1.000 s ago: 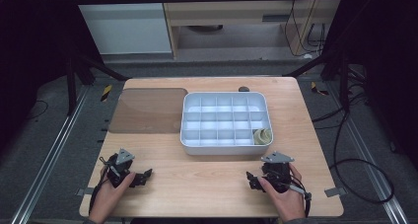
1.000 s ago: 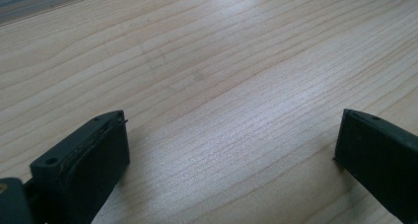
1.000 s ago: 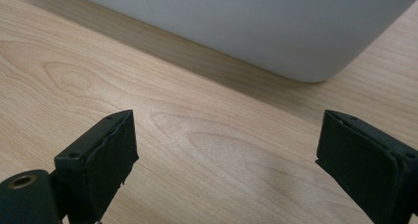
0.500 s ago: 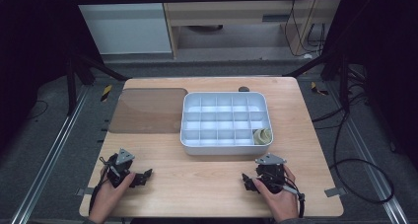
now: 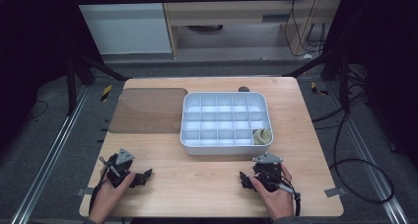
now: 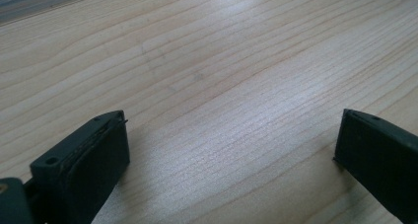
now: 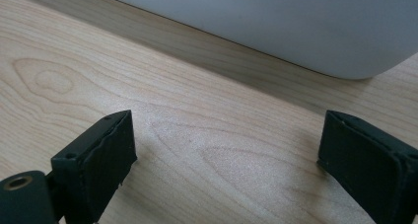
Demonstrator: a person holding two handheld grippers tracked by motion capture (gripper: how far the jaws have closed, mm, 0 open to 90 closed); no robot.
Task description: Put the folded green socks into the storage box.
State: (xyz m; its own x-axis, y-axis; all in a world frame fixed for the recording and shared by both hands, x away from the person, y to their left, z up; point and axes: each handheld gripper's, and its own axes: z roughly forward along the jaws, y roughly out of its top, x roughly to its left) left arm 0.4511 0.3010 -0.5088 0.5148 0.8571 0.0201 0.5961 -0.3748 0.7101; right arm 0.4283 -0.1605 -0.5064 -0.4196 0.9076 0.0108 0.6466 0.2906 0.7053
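A white tray (image 5: 224, 146) divided into several compartments sits mid-table. A beige tape roll (image 5: 262, 135) lies in its near right compartment. My left gripper (image 5: 142, 177) rests low at the near left of the table, held by a hand. Its jaws stand wide apart over bare wood, and the left gripper view (image 6: 231, 145) shows nothing between them. Just in front of the tray's near right corner, my right gripper (image 5: 245, 180) is also open and empty. In the right gripper view (image 7: 226, 150) the tray's white wall (image 7: 296, 26) lies just beyond the jaws.
A brown translucent sheet (image 5: 148, 110) lies flat to the left of the tray. A small dark object (image 5: 243, 89) sits behind the tray near the table's far edge. Bare wood stretches between the two grippers along the near edge of the table (image 5: 197, 184).
My right gripper has shifted a little to the left along the near edge. The left gripper has stayed where it was.
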